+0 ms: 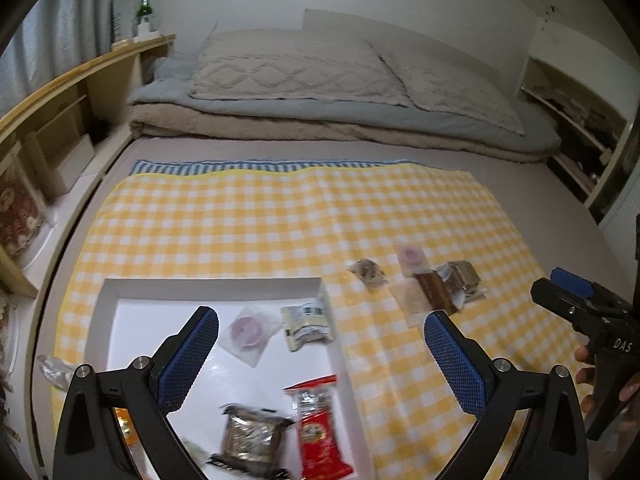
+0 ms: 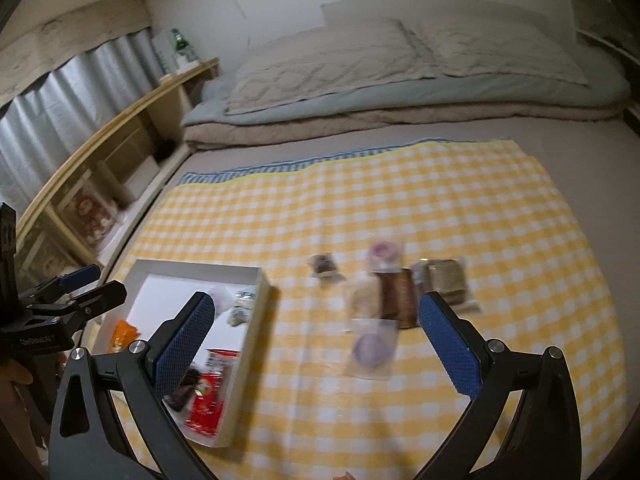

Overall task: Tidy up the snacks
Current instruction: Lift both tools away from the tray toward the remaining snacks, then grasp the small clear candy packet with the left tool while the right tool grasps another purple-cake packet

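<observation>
On the bed lies a yellow-and-white checked cloth (image 1: pixel 280 216). At its left sits a shallow white cardboard box (image 1: pixel 120 292) holding wrapped snacks: a clear packet with a pink ring-shaped sweet (image 1: pixel 249 330), a brown woven-look packet (image 1: pixel 250 438) and a red foil packet (image 1: pixel 322 436). The left tongs (image 1: pixel 320 354) hang over the box, spread wide and holding nothing. Right of the box, more wrapped snacks (image 2: pixel 400 292) lie loose on the cloth. The right tongs (image 2: pixel 316 334) hover above them, spread wide too.
</observation>
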Demonstrator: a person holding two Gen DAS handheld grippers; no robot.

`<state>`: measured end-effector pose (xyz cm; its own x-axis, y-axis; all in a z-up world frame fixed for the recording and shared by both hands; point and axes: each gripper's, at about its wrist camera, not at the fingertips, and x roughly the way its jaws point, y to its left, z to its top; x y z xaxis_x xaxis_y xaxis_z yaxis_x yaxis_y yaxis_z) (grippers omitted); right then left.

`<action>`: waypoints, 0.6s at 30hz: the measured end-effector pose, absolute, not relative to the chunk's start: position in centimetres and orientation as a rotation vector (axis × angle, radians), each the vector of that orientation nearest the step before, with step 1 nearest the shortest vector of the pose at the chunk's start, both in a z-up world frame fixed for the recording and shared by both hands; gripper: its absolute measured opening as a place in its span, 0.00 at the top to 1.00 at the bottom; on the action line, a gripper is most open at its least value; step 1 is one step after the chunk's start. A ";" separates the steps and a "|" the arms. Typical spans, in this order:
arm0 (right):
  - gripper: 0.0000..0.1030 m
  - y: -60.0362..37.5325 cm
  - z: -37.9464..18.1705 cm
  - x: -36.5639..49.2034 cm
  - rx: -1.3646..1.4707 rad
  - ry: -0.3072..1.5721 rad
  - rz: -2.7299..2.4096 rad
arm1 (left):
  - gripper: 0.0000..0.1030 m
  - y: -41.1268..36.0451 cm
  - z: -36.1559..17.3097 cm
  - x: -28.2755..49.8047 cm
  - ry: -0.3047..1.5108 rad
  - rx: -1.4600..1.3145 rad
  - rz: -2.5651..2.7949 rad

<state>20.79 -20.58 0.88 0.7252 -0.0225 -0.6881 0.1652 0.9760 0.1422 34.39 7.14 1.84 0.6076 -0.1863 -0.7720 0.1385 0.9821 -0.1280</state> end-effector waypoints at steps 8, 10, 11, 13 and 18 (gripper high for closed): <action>0.00 -24.6 -1.0 20.5 0.251 0.808 -0.182 | 0.00 3.1 0.1 38.6 0.917 -0.076 -0.254; 0.00 -25.3 -1.7 20.6 0.265 0.824 -0.203 | 0.00 2.1 -0.4 39.6 0.914 -0.076 -0.280; 0.00 -25.6 -2.2 20.8 0.274 0.838 -0.213 | 0.00 1.6 -0.8 40.2 0.912 -0.076 -0.296; 0.00 -25.9 -3.1 21.2 0.289 0.863 -0.220 | 0.00 0.7 -1.6 41.1 0.915 -0.076 -0.313; 0.00 -25.7 -6.4 23.0 0.325 0.963 -0.200 | 0.00 -1.0 -3.9 43.8 0.956 -0.120 -0.343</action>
